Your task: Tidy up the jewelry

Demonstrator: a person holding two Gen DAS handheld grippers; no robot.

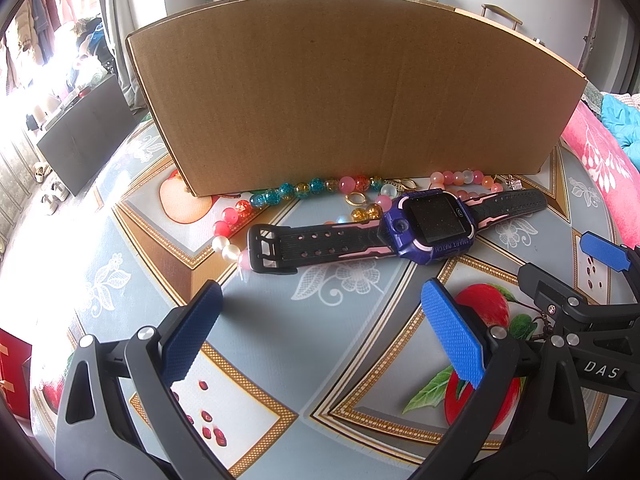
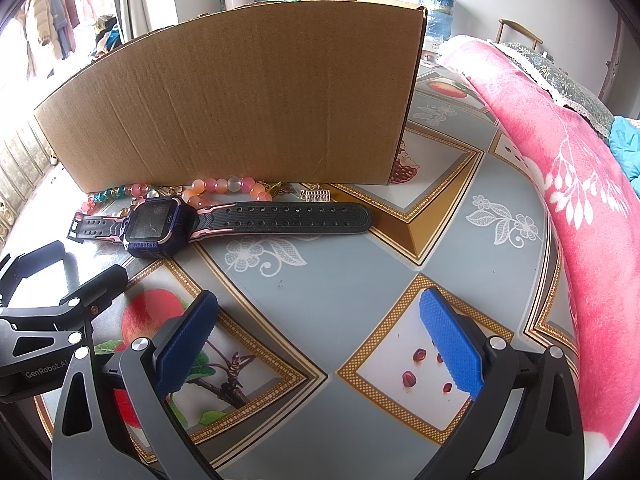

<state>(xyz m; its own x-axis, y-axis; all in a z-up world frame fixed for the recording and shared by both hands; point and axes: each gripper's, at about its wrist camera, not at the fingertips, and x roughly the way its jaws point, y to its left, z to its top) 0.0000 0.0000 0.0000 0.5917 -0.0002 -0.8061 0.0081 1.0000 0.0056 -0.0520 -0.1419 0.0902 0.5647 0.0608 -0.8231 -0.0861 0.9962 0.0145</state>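
A purple smart watch (image 1: 430, 224) (image 2: 158, 226) with a black and pink strap lies flat on the patterned table, in front of a cardboard box (image 1: 344, 92) (image 2: 240, 96). Behind it, along the box's base, lie a colourful bead necklace (image 1: 296, 191) (image 2: 108, 194), a pink and orange bead bracelet (image 1: 464, 178) (image 2: 228, 186), a gold ring (image 1: 355, 199) and small gold charms (image 2: 316, 195). My left gripper (image 1: 320, 304) is open, short of the watch. My right gripper (image 2: 318, 310) is open over bare table, right of the watch.
A pink blanket (image 2: 568, 184) (image 1: 600, 168) borders the table's right side. The box wall blocks the far side, and its inside is hidden. A dark table (image 1: 84, 136) stands off to the left, below table level. The patterned tablecloth (image 2: 360, 264) lies under both grippers.
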